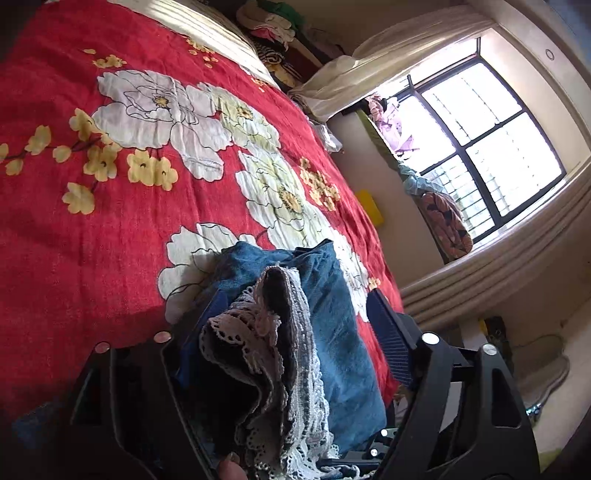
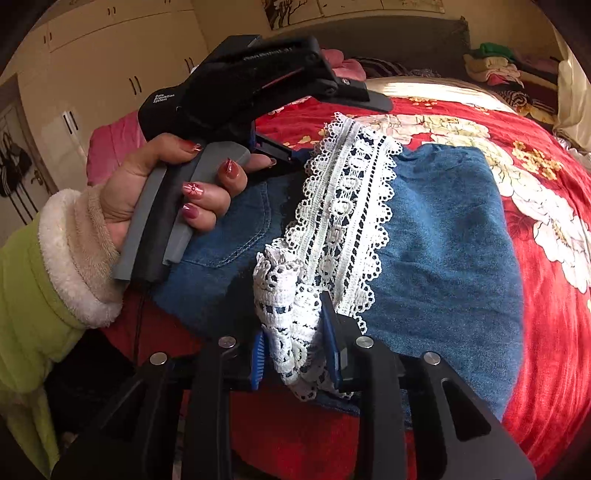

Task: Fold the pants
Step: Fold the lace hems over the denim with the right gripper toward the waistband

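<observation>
Blue denim pants (image 2: 443, 236) with white lace hem trim (image 2: 347, 206) lie bunched on a red floral bedspread (image 2: 546, 184). My right gripper (image 2: 295, 350) is shut on a fold of the lace trim at the near edge. In the left wrist view the pants (image 1: 332, 332) and their lace trim (image 1: 266, 332) fill the space between the fingers of my left gripper (image 1: 291, 332), which holds the bunched cloth. The left gripper (image 2: 273, 147) also shows in the right wrist view, held by a hand in a green sleeve, its tip at the denim.
The bedspread (image 1: 110, 240) covers a wide bed. Piled clothes (image 1: 273, 22) sit at the headboard. A window (image 1: 480, 129) and a patterned cushion (image 1: 447, 225) lie beyond the bed's right edge. Wardrobes (image 2: 110, 55) stand on the left.
</observation>
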The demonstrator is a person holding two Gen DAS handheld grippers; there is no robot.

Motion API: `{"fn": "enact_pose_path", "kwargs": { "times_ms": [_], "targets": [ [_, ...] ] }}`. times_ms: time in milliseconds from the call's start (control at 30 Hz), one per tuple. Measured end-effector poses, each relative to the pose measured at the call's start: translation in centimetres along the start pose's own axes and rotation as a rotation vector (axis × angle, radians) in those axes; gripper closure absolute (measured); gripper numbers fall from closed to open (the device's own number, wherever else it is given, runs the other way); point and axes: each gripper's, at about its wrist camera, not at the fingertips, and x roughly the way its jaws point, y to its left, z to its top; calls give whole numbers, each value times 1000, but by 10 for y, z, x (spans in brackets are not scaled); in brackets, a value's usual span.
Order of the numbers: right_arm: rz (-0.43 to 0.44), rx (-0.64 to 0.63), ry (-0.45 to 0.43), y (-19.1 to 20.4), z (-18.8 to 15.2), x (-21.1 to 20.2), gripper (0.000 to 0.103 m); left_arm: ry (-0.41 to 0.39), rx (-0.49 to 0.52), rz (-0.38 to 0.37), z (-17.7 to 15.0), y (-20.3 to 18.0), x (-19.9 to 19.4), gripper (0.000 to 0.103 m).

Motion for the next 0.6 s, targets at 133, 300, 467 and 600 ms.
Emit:
{"fn": "enact_pose_path", "kwargs": {
  "times_ms": [133,300,467,600],
  "targets": [
    [60,33,-55,-5,1,-30,42,4,-22,34,-3,16,2,83],
    [-24,185,-160,-65,22,-62,36,-7,-14,3,-7,17,-5,83],
    [-88,317,-123,-142,68,-38,35,-27,-22,-47,-8,10,-6,83],
    [-16,425,-60,-183,87,1,35,-65,-9,-95,-3,1,-10,86]
  ]
}}
